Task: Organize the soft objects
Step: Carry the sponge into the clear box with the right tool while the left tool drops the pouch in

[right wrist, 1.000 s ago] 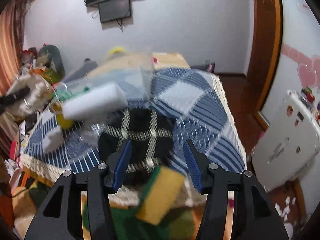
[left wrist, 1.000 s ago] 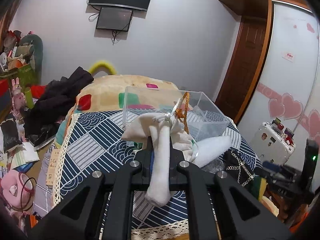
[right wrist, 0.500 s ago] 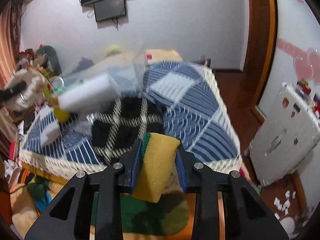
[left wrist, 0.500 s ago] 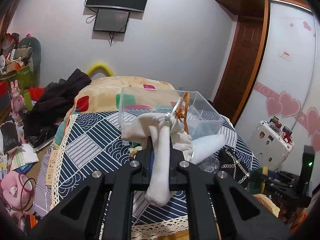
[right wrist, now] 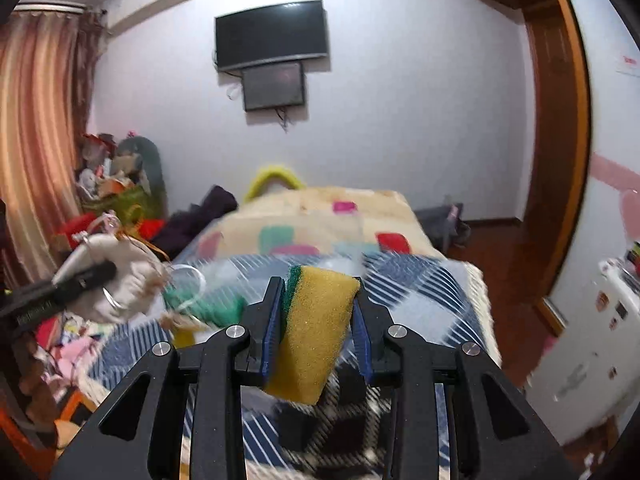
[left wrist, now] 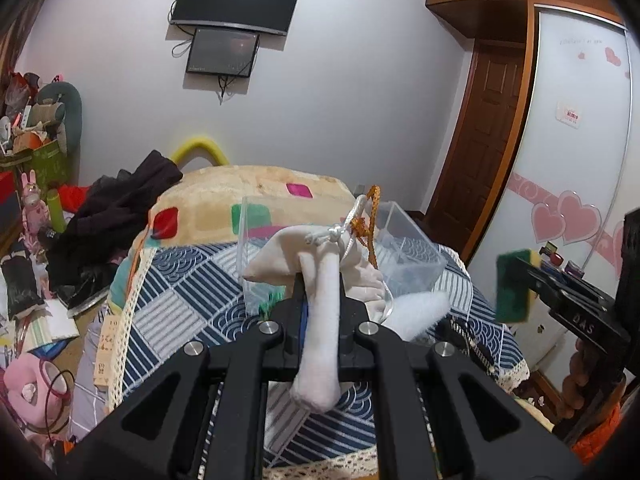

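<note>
My left gripper (left wrist: 320,300) is shut on a cream drawstring cloth pouch (left wrist: 320,292) with white and orange cords, held above the bed in front of a clear plastic box (left wrist: 404,252). My right gripper (right wrist: 318,304) is shut on a yellow sponge with a green scrub side (right wrist: 316,320), held above the blue patterned bedspread (right wrist: 420,292). The sponge also shows in the left wrist view (left wrist: 514,286) at the right. The pouch shows in the right wrist view (right wrist: 120,280) at the left. A white roll (left wrist: 420,308) lies on the bed behind the pouch.
A black checked cloth (right wrist: 344,432) lies on the bed below the right gripper. Dark clothes (left wrist: 116,216) are piled at the bed's left. Cluttered floor and toys (left wrist: 32,380) are at the left. A white appliance (right wrist: 592,340) and a wooden door (left wrist: 480,152) are at the right.
My right gripper has closed on the sponge and lifted it from low by the bed's edge to above the bedspread. My left gripper keeps the pouch and has risen slightly.
</note>
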Demonstrator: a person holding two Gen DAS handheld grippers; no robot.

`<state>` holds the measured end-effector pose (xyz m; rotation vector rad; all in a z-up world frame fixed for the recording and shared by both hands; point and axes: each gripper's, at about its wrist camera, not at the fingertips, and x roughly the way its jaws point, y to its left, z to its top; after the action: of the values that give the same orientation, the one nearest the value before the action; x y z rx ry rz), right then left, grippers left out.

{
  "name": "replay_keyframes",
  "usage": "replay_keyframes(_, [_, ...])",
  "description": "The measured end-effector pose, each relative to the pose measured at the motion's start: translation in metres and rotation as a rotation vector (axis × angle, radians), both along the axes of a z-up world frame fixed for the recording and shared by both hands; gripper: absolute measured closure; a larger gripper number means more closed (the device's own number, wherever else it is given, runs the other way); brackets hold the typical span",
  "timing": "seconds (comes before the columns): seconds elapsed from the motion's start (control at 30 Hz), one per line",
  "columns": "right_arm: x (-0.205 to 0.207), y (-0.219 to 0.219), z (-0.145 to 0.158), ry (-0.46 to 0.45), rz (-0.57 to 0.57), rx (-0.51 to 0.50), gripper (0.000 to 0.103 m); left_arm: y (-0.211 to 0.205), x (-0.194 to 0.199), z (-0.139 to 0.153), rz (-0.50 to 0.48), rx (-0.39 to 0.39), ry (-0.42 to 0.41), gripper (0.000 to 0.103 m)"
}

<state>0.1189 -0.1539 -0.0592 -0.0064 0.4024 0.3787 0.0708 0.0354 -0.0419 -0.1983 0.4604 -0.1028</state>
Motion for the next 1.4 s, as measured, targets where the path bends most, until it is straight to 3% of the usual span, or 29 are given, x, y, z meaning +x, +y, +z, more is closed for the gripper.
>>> replay_keyframes(0.27, [0.031, 0.03, 0.016, -0.038, 0.063, 0.038, 0.074, -0.002, 0.028, 0.021, 0.017, 0.018, -0.051, 0.095])
replay_keyframes(0.4, [0.048, 0.041, 0.013, -0.027, 0.069, 0.035, 0.074, 0.0, 0.052, 0.023, 0.019, 0.012, -0.036, 0.095])
replay_keyframes(0.6, [0.074, 0.051, 0.001, 0.02, 0.058, 0.015, 0.074, 0.005, 0.091, 0.01, 0.031, 0.016, 0.024, 0.095])
replay_keyframes(0.83, [0.099, 0.06, -0.022, 0.108, 0.031, -0.036, 0.074, 0.009, 0.135, -0.027, 0.018, -0.022, 0.166, 0.095])
replay_keyframes(1.1, [0.11, 0.067, -0.026, 0.154, 0.031, -0.106, 0.073, 0.002, 0.15, -0.042, -0.007, -0.011, 0.224, 0.094])
replay_keyframes(1.23, [0.115, 0.071, -0.03, 0.176, 0.027, -0.138, 0.069, 0.001, 0.149, -0.041, -0.017, -0.003, 0.227, 0.08])
replay_keyframes(1.33, [0.114, 0.068, -0.03, 0.198, 0.055, -0.118, 0.045, 0.002, 0.146, -0.038, -0.015, -0.007, 0.216, 0.064])
replay_keyframes(1.4, [0.107, 0.065, -0.027, 0.174, 0.05, -0.11, 0.042, 0.002, 0.142, -0.034, -0.01, -0.005, 0.199, 0.056])
